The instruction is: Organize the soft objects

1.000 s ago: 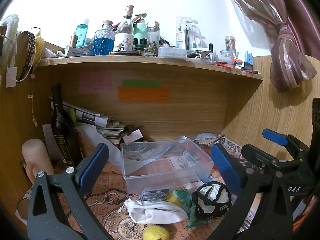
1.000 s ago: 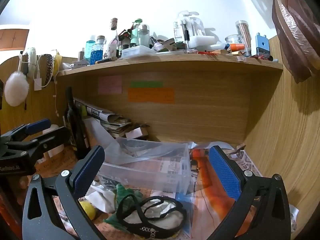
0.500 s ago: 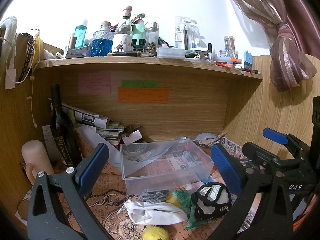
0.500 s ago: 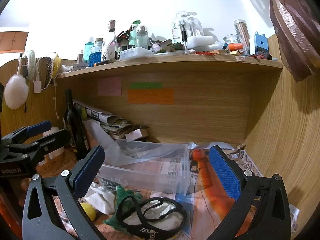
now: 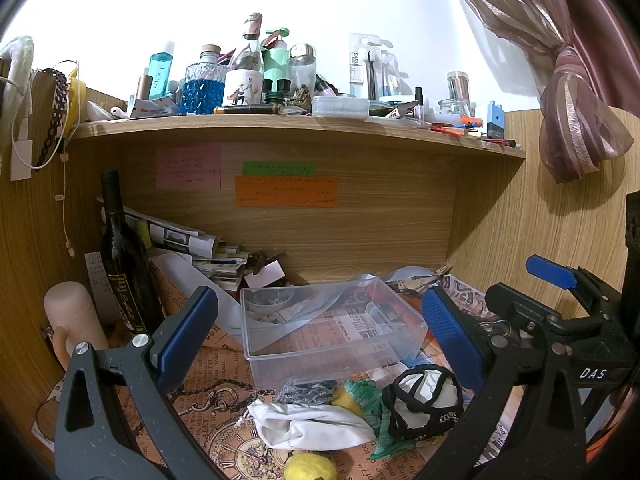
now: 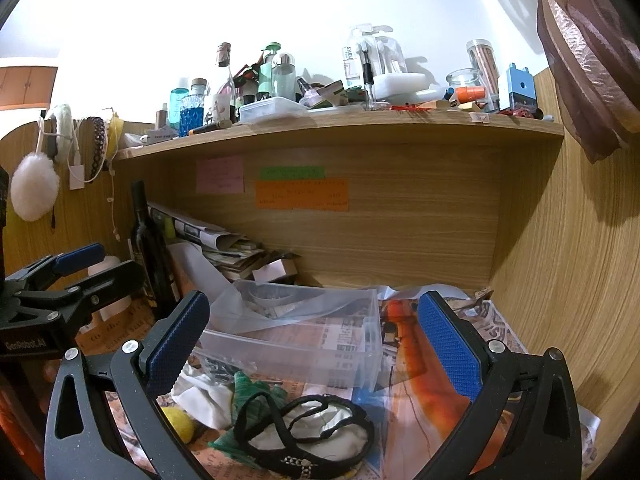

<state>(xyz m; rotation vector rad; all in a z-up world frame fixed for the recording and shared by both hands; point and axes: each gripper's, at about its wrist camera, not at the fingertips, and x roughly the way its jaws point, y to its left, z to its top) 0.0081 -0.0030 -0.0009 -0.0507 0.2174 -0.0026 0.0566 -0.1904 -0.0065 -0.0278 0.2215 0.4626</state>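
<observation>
A pile of soft things lies in front of a clear plastic box (image 5: 360,354): a white cloth pouch (image 5: 308,426), a green cloth (image 5: 370,402), a black-and-white mask-like piece (image 5: 422,400), a grey scrunchy bit (image 5: 306,390) and a yellow ball (image 5: 310,468). My left gripper (image 5: 320,328) is open and empty above the pile. My right gripper (image 6: 312,336) is open and empty, with the black-and-white piece (image 6: 308,436), green cloth (image 6: 250,394), white cloth (image 6: 204,398) and a yellow ball (image 6: 178,422) below it. The clear box (image 6: 304,354) sits between its fingers.
A dark wine bottle (image 5: 124,256) and stacked papers (image 5: 192,248) stand at the back left, a beige bottle (image 5: 74,320) nearer. A cluttered shelf (image 5: 280,124) hangs overhead. Wooden walls close both sides. The right gripper's body (image 5: 560,320) is at the right.
Both views shift only slightly; the right wrist view has risen a little. The soft things and the box have not moved, and both grippers stay open.
</observation>
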